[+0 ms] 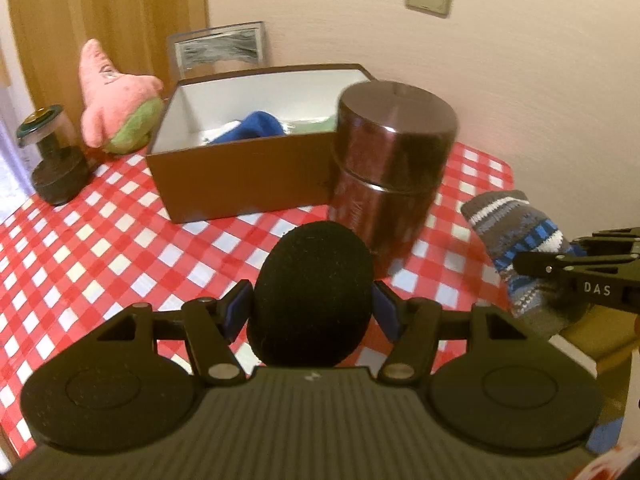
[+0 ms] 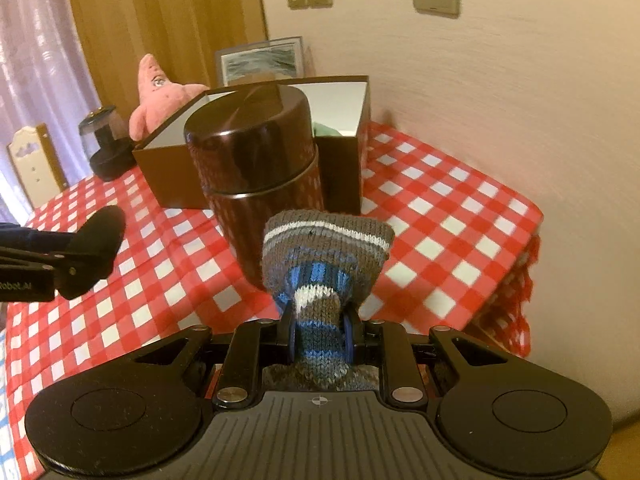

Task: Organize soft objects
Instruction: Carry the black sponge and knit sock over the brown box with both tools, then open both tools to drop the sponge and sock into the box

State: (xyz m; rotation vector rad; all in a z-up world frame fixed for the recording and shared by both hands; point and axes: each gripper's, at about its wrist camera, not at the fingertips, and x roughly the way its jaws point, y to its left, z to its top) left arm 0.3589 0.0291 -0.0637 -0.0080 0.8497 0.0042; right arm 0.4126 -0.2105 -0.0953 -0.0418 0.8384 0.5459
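Observation:
My left gripper (image 1: 308, 310) is shut on a black foam ball (image 1: 314, 288) and holds it above the checked tablecloth, in front of the brown box (image 1: 236, 180); the ball also shows in the right wrist view (image 2: 96, 250). My right gripper (image 2: 318, 334) is shut on a striped knitted sock (image 2: 326, 256) of grey, blue and white, held just in front of the dark brown canister (image 2: 256, 160). The sock also shows at the right of the left wrist view (image 1: 516, 240). The open box holds a blue soft item (image 1: 256, 128) and something green.
A pink star plush toy (image 1: 112, 100) leans left of the box. A small dark-based jar (image 1: 54, 160) stands at the far left. A framed picture (image 1: 220, 48) leans on the wall behind the box. The table's right edge (image 2: 536, 216) drops off near the wall.

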